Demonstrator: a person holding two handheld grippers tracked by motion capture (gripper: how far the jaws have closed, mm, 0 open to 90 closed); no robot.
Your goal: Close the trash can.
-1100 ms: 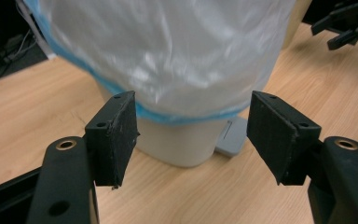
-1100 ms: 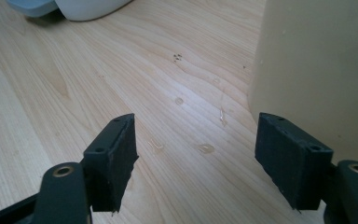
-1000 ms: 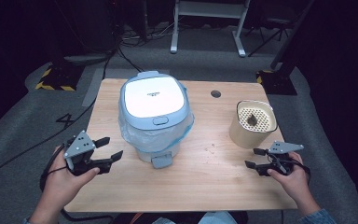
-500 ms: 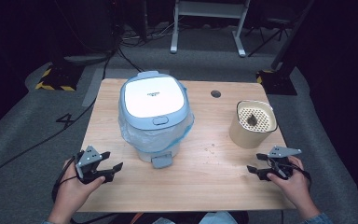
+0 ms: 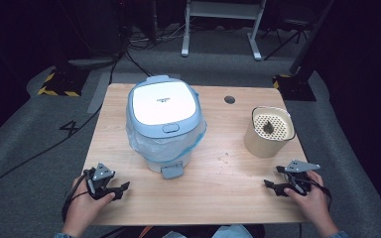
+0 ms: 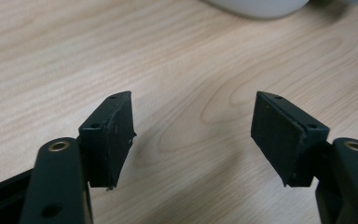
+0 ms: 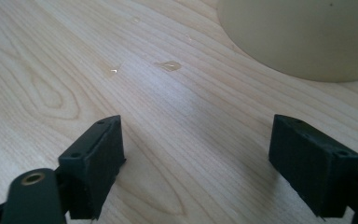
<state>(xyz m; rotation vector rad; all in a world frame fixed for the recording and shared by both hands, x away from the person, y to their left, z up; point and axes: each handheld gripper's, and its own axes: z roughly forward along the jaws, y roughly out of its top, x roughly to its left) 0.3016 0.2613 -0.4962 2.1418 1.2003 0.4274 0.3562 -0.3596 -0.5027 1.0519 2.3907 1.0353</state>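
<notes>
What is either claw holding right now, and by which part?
Nothing. The left claw and right claw both stand open over bare table.

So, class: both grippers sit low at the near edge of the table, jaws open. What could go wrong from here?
1. Small wet spots lie on the table near the cream container; its base might slip when gripped.
2. The bin's plastic bag hangs loose below the lid; a jaw could snag it.
3. The left gripper and right gripper hold nothing; a hasty reach could tip the container, which has something dark on its perforated top.
</notes>
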